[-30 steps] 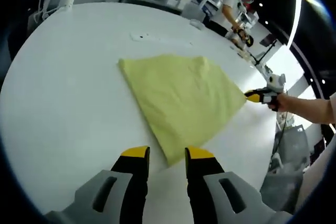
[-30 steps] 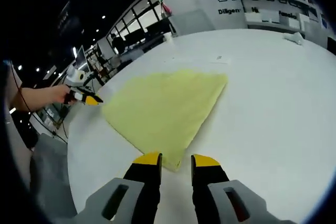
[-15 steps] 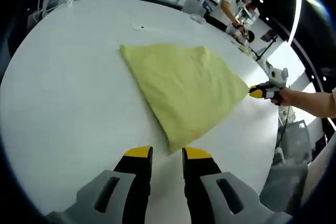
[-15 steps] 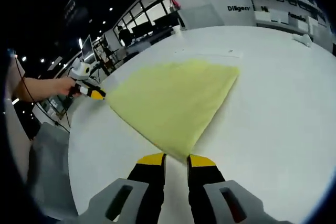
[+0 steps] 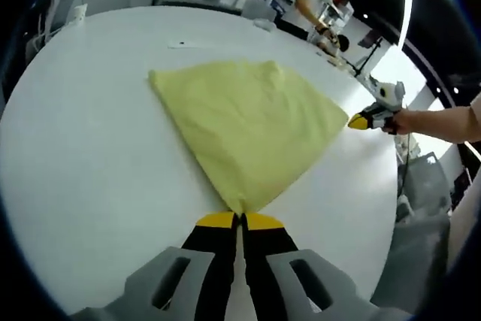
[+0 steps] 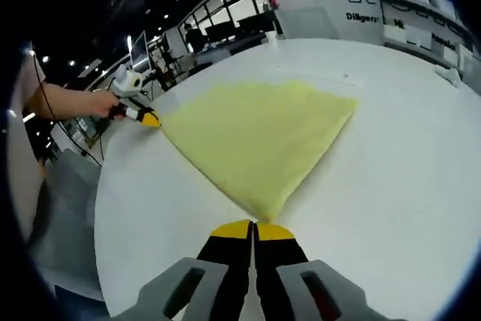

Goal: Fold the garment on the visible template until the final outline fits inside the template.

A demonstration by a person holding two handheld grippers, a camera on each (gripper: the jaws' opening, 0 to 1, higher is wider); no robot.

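Observation:
A yellow garment (image 5: pixel 244 122) lies folded flat on the white round table (image 5: pixel 83 148). In the left gripper view my left gripper (image 5: pixel 240 217) is shut with its yellow tips pinching the garment's near corner. My right gripper (image 5: pixel 361 119), held by a hand, meets the garment's right corner. From the right gripper view the same garment (image 6: pixel 259 137) spreads ahead, and my right gripper (image 6: pixel 253 224) is shut on its near corner. The left gripper (image 6: pixel 149 119) touches the far left corner. No template outline can be made out on the table.
A small mark (image 5: pixel 181 43) and a small white object (image 5: pixel 263 25) lie on the far side of the table. A person (image 5: pixel 310 4) stands by shelves behind it. The table edge (image 6: pixel 101 208) runs close to the left of my right gripper.
Both grippers' jaws have gone from open to shut, closing on the garment's corners. Each has moved forward to its corner.

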